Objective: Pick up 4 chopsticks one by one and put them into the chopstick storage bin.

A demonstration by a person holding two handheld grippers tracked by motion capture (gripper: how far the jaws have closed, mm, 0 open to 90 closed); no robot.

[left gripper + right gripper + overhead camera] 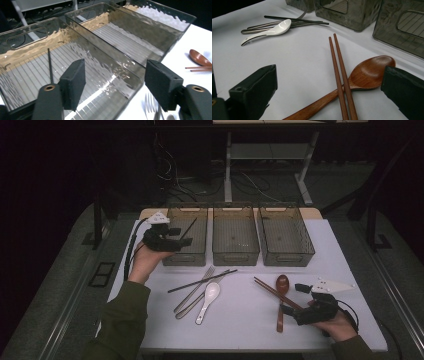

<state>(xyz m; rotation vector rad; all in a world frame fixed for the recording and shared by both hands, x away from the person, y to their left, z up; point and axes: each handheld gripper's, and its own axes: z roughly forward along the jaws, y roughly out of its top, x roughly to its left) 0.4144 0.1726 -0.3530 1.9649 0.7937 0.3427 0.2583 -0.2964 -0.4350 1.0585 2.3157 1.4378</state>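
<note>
A: Where is the left gripper (176,239) sitting?

B: It is hovering over the near end of the leftmost smoky translucent plastic bin (198,253), jaws spread with nothing between them. In the left gripper view a thin black chopstick (50,65) is lying inside that bin (30,37), leaning up from the ribbed floor toward the far wall, just beyond the left jaw.

A: And the right gripper (299,312)?

B: It is resting low on the white tabletop (240,320), jaws also standing wide and gripping nothing. Directly ahead of it the pair of reddish-brown wooden chopsticks (340,75) is lying across the handle of the brown wooden spoon (372,71), their long axis running away from the jaws toward the bins.

A: So which hand is nearer what?

B: I am judging that the right one is best placed for the wooden pieces, since they are lying just in front of it. The second black chopstick (202,281) is lying mid-table, slanting across the steel fork (195,287) beside the white ceramic spoon (209,301), and seems nearer the left hand.

A: Anything in the way?

B: The crossed pieces are touching one another, so lifting one is likely to be disturbing the others. The middle bin (235,251) and right bin (287,252) are sitting empty behind.
</note>
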